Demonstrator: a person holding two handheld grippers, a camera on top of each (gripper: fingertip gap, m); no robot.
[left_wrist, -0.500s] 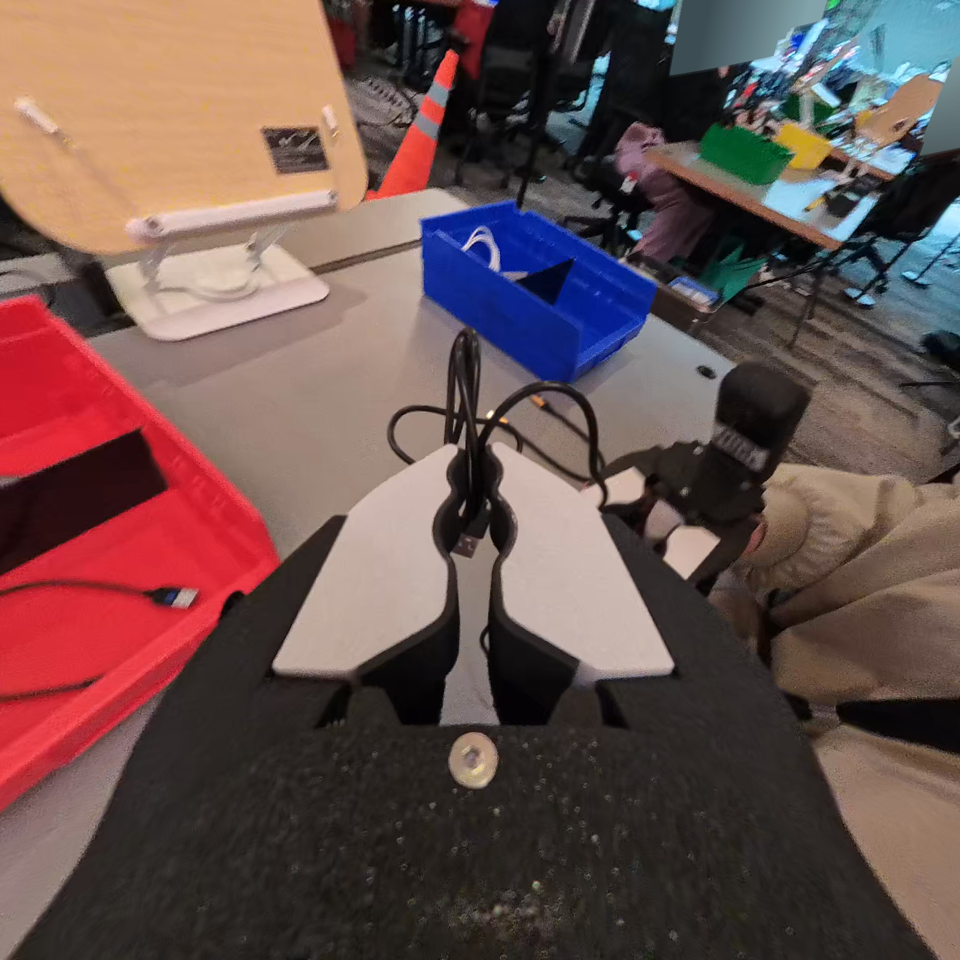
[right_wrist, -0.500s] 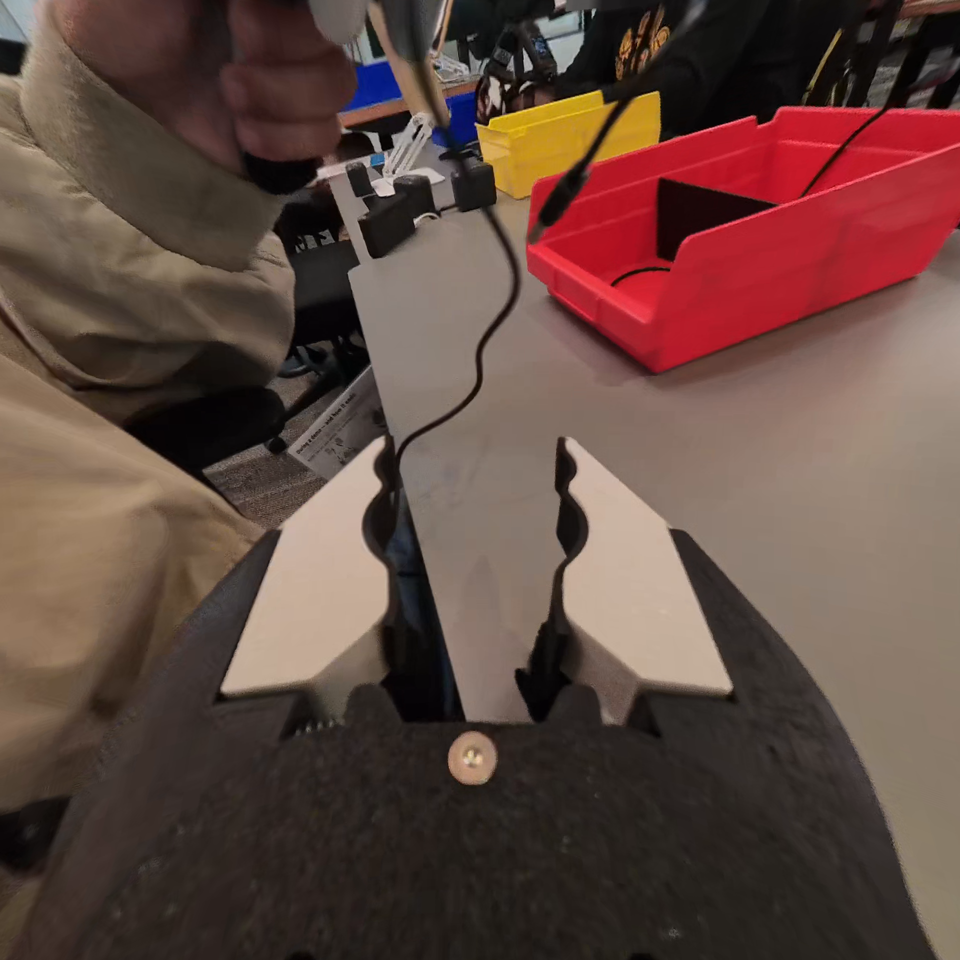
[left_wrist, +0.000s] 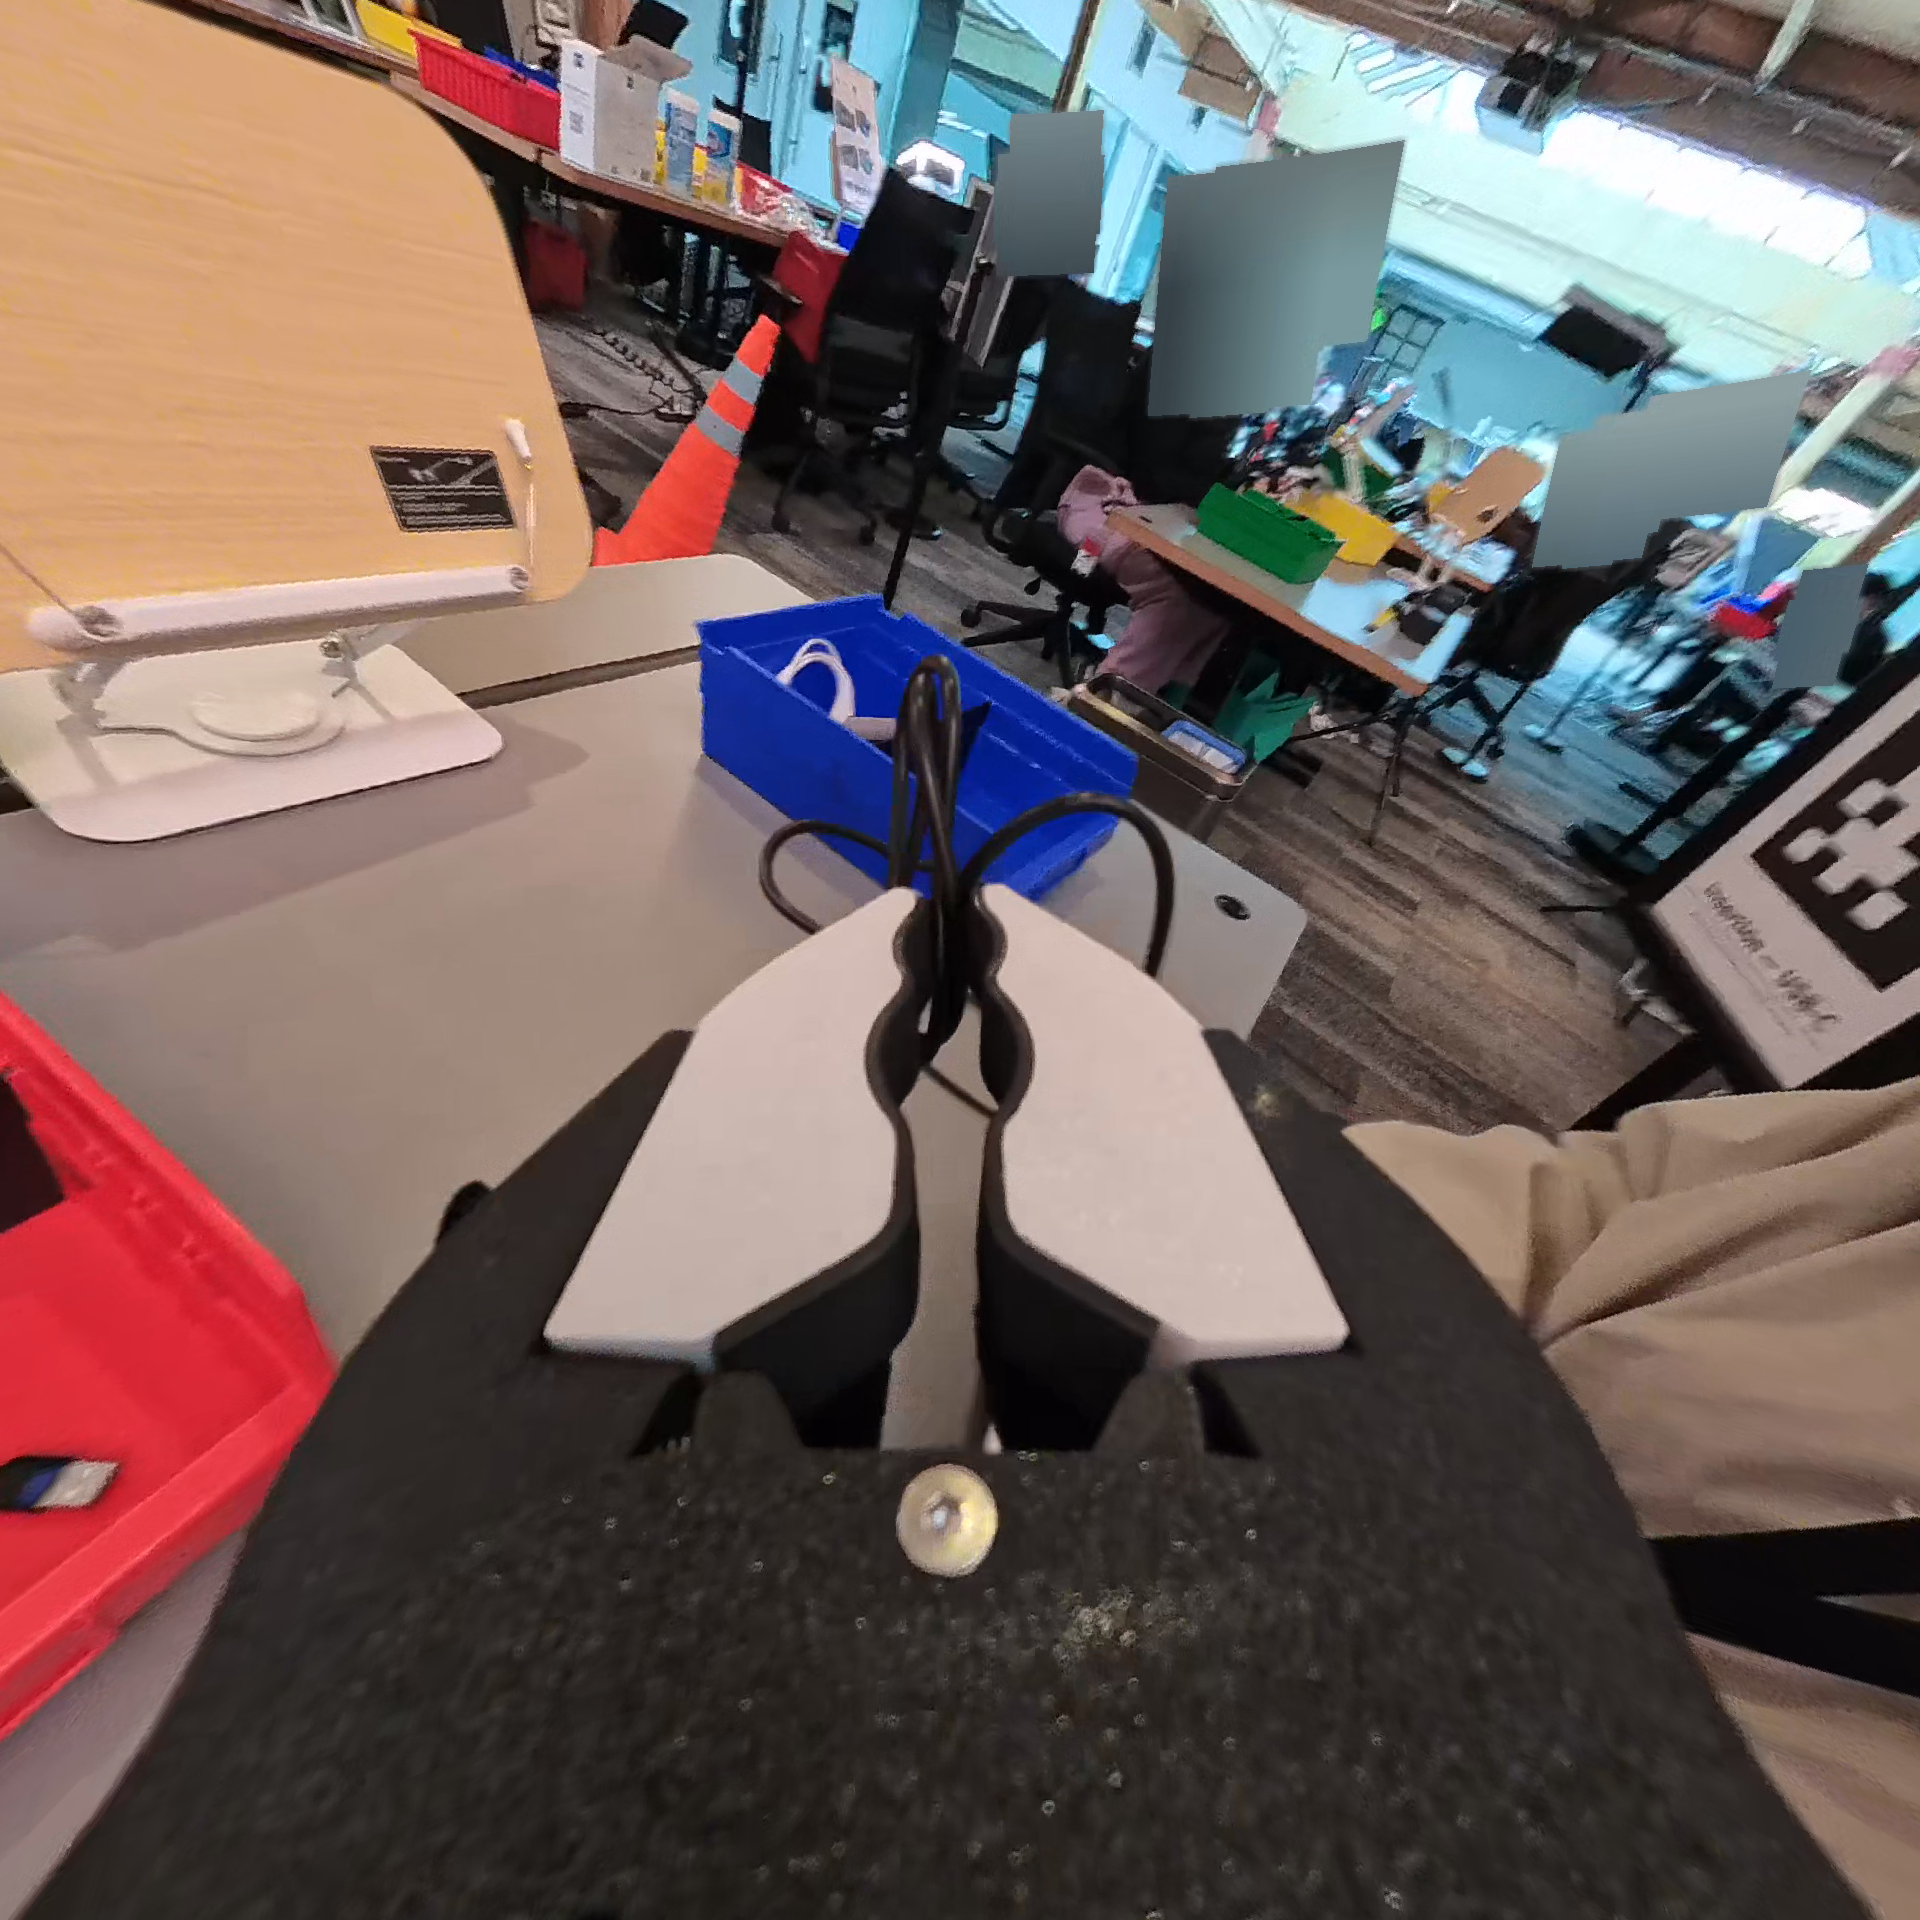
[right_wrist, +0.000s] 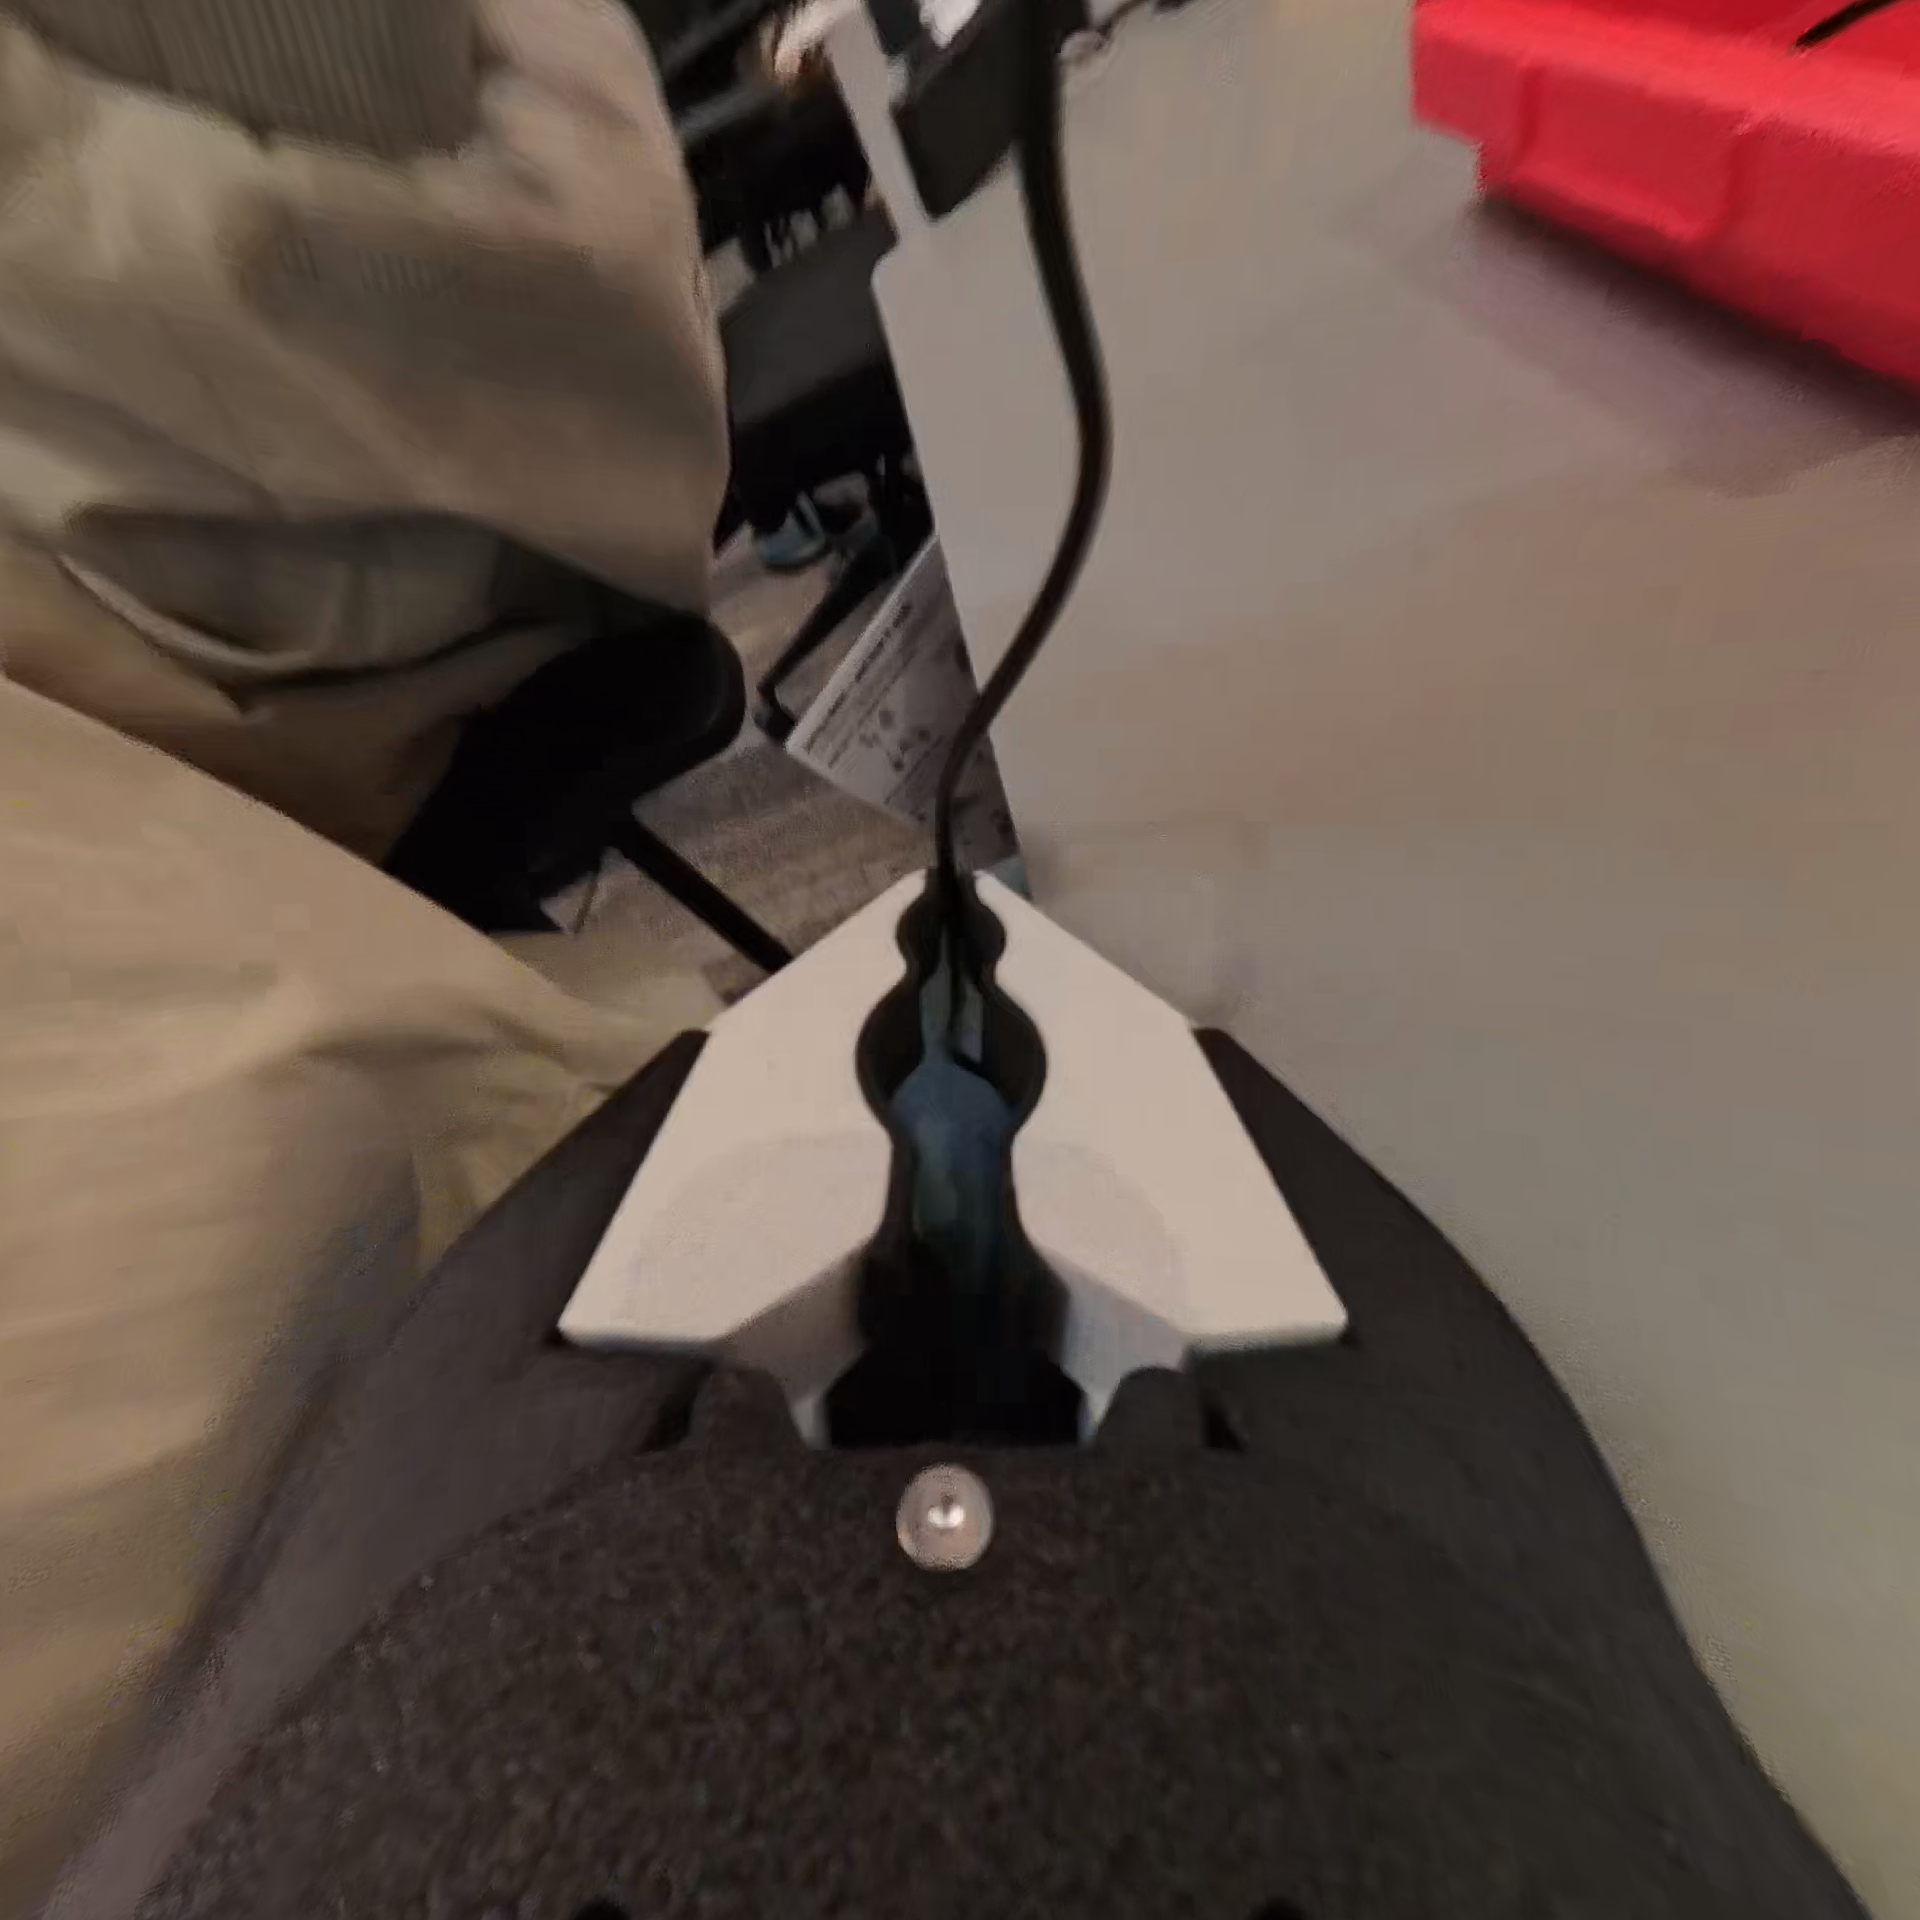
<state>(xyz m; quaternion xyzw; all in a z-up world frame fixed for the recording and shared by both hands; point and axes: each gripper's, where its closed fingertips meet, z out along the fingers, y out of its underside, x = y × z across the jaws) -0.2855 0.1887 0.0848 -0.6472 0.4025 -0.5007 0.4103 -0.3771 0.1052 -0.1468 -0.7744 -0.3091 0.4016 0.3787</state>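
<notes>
— Two grippers, one black cable (left_wrist: 940, 821) between them, as far as we can judge. Our left gripper (left_wrist: 948, 914) has its jaws pressed together on a bunch of the cable, pinched in the wavy notches near the tips, so several strands are trapped at once and loops spring out to either side just ahead of the fingers.

— And our right gripper (right_wrist: 951, 914)?

— Its jaws are closed too, pinching a single run of black cable (right_wrist: 1075, 457) at the very tips. From there the strand climbs away ahead and leaves the top of the view; we take it for the same cable, though neither view shows the join. The right view is blurred, so what the bluish thing deeper between the fingers is, we cannot tell.

— Why grip it in two places?

— We think a limp cord sags and tangles if held at one point only; the bunch stays gathered in the left while the right keeps one length under control.

— What lies around us?

— Ahead of the left gripper, beyond the loops, a blue bin (left_wrist: 914, 748) sits on the grey table (left_wrist: 416, 987) with a white cable (left_wrist: 821, 665) inside. To its left, a red bin (left_wrist: 135, 1351), close by; farther ahead-left, a wooden board on a white stand (left_wrist: 260, 343). Right of it, a beige sleeve (left_wrist: 1662, 1299).
</notes>
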